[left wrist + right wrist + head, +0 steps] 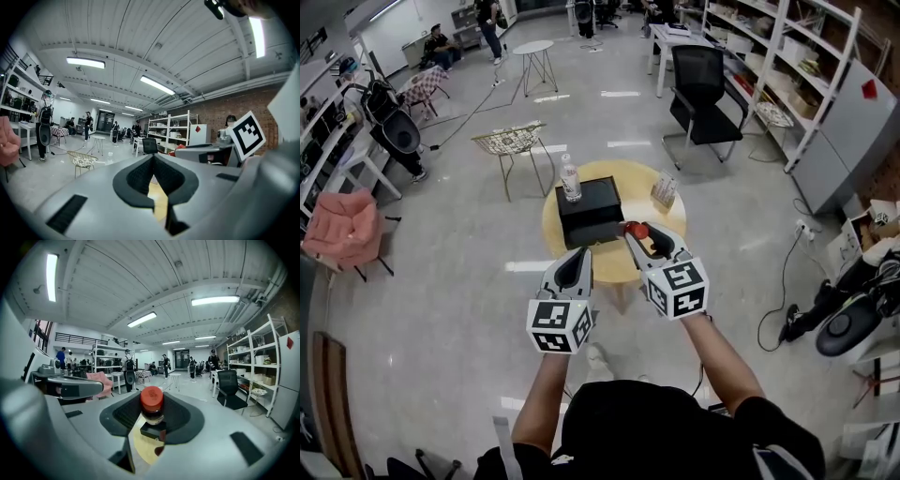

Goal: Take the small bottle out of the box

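Note:
A small bottle with a red cap (pixel 635 229) stands between the jaws of my right gripper (pixel 639 234), which is shut on it just right of the black box (pixel 591 211). In the right gripper view the bottle (pixel 152 405) sits upright between the dark pads, above a corner of the box (pixel 153 431). The box is closed and lies on a round yellow table (pixel 619 264). My left gripper (pixel 577 262) hovers over the table's near edge, in front of the box. Its tips (pixel 153 158) meet with nothing between them.
A clear water bottle (pixel 570 178) stands at the box's far left corner. A small carton (pixel 664 190) sits on the table's right side. A wire chair (pixel 514 141) and a black office chair (pixel 703 89) stand beyond the table. Shelves line the right wall.

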Demonstrator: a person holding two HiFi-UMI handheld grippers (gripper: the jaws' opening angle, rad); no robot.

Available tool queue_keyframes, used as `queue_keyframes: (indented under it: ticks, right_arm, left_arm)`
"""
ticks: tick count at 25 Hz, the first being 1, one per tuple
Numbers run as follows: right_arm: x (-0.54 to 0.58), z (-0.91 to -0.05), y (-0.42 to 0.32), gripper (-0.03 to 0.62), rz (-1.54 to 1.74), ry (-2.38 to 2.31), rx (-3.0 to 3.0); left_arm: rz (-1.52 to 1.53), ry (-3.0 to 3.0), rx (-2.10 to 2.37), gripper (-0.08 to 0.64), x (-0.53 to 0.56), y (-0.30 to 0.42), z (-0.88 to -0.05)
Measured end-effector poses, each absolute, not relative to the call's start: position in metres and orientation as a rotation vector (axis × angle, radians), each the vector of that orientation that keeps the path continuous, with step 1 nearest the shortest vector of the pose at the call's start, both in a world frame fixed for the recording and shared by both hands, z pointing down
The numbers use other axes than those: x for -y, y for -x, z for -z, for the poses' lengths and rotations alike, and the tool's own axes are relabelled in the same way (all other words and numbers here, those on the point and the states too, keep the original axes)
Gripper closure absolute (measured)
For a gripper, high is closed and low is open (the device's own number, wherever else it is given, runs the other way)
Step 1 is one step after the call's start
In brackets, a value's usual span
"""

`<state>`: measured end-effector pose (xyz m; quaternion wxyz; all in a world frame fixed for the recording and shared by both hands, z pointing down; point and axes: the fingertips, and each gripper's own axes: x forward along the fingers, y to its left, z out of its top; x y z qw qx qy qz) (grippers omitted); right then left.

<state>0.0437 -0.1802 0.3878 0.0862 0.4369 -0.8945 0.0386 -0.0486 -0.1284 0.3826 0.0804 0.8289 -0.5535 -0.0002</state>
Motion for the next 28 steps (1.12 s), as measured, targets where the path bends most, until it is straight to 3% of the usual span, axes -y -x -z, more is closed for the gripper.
queue_keyframes:
  ticks: [28]
  right_arm:
    - [0.084, -0.375, -0.081, 0.456, -0.063, -1.269, 2.725]
  left_arm:
    - [0.03, -2.477, 1.719, 0.549, 0.032, 0.01, -0.372]
